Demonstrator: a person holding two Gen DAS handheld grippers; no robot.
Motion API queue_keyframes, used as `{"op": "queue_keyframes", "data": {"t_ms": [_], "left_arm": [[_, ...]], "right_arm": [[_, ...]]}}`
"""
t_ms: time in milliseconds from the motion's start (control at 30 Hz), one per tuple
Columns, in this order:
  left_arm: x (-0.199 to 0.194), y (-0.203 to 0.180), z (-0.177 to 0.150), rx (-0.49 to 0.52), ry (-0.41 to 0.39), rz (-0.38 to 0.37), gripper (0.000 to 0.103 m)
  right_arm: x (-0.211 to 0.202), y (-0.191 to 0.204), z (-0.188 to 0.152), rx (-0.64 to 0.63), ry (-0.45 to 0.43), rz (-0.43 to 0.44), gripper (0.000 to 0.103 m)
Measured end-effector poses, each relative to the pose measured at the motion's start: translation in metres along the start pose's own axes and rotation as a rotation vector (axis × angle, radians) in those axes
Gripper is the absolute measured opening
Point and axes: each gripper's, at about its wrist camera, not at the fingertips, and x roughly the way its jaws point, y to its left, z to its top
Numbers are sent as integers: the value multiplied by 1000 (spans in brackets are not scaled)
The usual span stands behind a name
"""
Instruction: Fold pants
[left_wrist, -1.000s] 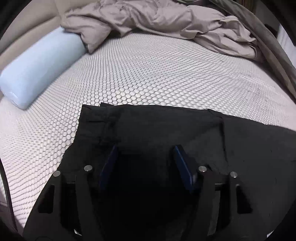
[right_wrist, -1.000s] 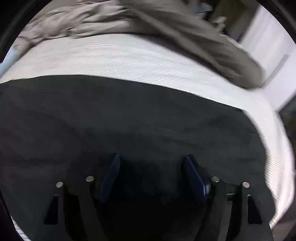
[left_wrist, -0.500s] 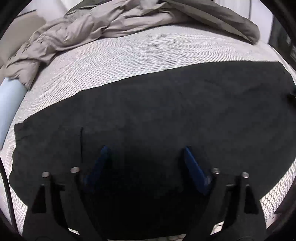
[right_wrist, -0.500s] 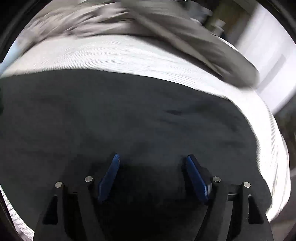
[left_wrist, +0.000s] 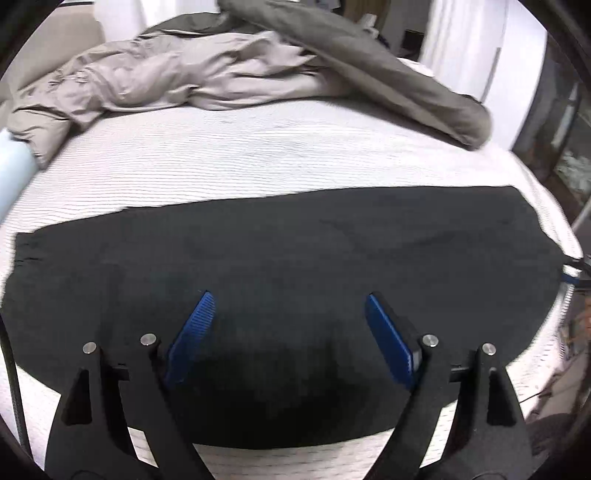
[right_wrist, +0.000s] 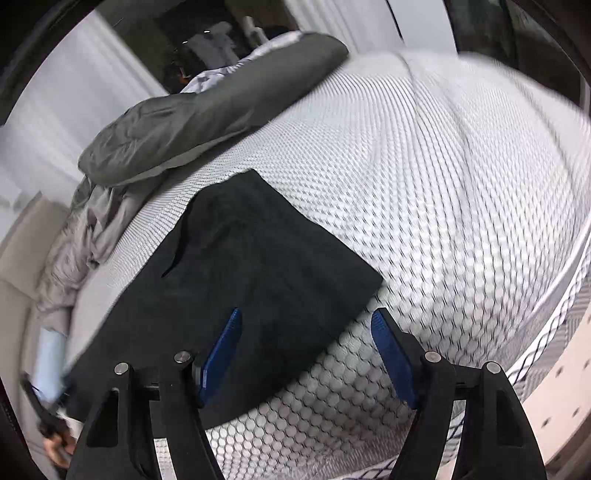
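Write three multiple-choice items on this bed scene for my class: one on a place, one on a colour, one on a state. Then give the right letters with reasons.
1. Where do the pants lie?
A. on the mattress
B. on a chair
C. on the floor

2. What colour are the gripper pads?
A. red
B. blue
C. yellow

3. How does the right gripper stand?
A. shut on the pants
B. shut on the duvet
C. open, holding nothing

Key: 1 A, they lie flat on the honeycomb cover; 2 B, both pads show blue; 3 C, its fingers stand apart over the pants' edge.

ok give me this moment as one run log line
pants: flat on bed, long strip | left gripper: open, empty, over pants middle | right gripper: open, empty, over pants end corner | duvet: bunched behind
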Motion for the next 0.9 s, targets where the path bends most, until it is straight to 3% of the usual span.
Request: {"op": "queue_keyframes", "data": {"t_ms": [67,167,200,233,333,433,500,600,667,733,767,833,900], "left_arm": [[17,-20,1,28,38,-51,82],[38,-49,-8,65,97,-83,82],[43,-57,-11,82,112,-83,82],[48,-65,-13,107,124,-68,82],[54,-80,-16,150,119,-22,82],[48,-78,-16,106,119,-47,82],[43,-73,-15,76,113,-47,82],[38,-53,-12,10,101,-32,82],[39,-32,-6,-48,101,-31,82],[37,-15,-5,-104,98,-22,82],[35,-8,-7,-128,96,-13,82],[32,4,-8,-159,92,-4,82],[27,11,-8,-177,76,-9,82]], "right_arm": [[-5,-19,-10,54,13,72,74],[7,-29,-3,130,-50,232,73],[13,-25,2,134,-63,271,67],[20,-20,4,121,-83,270,52],[29,-3,4,84,-128,177,27],[10,36,9,-17,-203,146,17],[-14,87,3,-144,-247,238,16],[-25,169,-27,-347,-207,408,17],[-17,222,-55,-474,-126,501,26],[4,263,-88,-586,54,625,70],[15,281,-107,-660,155,650,72],[23,295,-131,-788,230,603,71],[22,297,-132,-839,213,573,71]]}}
